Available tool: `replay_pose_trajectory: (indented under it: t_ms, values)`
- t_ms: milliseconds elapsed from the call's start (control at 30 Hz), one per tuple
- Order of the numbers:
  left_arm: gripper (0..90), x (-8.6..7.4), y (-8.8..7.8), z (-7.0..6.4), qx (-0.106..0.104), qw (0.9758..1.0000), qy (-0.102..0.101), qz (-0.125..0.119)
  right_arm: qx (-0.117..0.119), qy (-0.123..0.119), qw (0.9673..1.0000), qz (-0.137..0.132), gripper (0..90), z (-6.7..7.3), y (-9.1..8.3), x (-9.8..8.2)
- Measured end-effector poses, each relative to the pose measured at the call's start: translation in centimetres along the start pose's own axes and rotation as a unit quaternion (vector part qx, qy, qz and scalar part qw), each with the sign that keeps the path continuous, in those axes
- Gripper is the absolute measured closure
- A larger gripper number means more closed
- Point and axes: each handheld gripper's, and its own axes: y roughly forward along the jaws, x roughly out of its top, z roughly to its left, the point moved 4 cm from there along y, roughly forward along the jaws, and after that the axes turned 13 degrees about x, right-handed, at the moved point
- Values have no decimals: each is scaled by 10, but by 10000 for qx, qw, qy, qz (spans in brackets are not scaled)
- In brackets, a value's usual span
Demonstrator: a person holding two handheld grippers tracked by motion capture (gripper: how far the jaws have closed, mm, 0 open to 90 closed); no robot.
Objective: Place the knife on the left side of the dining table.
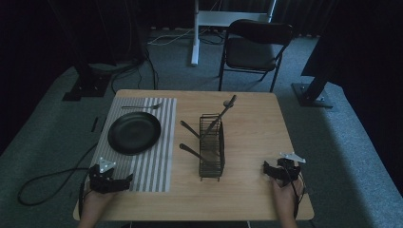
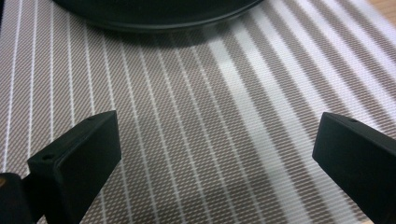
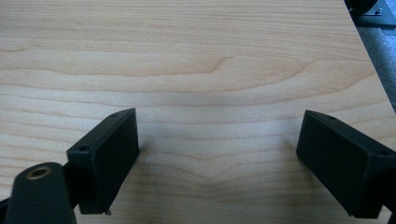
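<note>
Left claw (image 2: 217, 154) gapes wide over the striped placemat (image 2: 196, 121), right claw (image 3: 217, 158) wide over bare tabletop (image 3: 210, 60); at twelve o'clock, the wire rack (image 1: 212, 147) holds utensils (image 1: 223, 110)

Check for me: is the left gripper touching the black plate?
Apart. The left gripper view shows both jaws of the left gripper wide open over the striped mat, with a stretch of bare mat between them and the plate rim.
</note>
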Motion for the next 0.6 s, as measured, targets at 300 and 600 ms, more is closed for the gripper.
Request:
replay_pose_trajectory:
  t_ms: [300, 600]
  values:
    - [14, 17, -10, -1, -215, 9996, -3, -191, 1, 0, 10000, -1, 121, 0, 0, 0]
    - [15, 36, -18, -12, -514, 9982, 62, -311, 2, 0, 10000, 0, 121, 0, 0, 0]
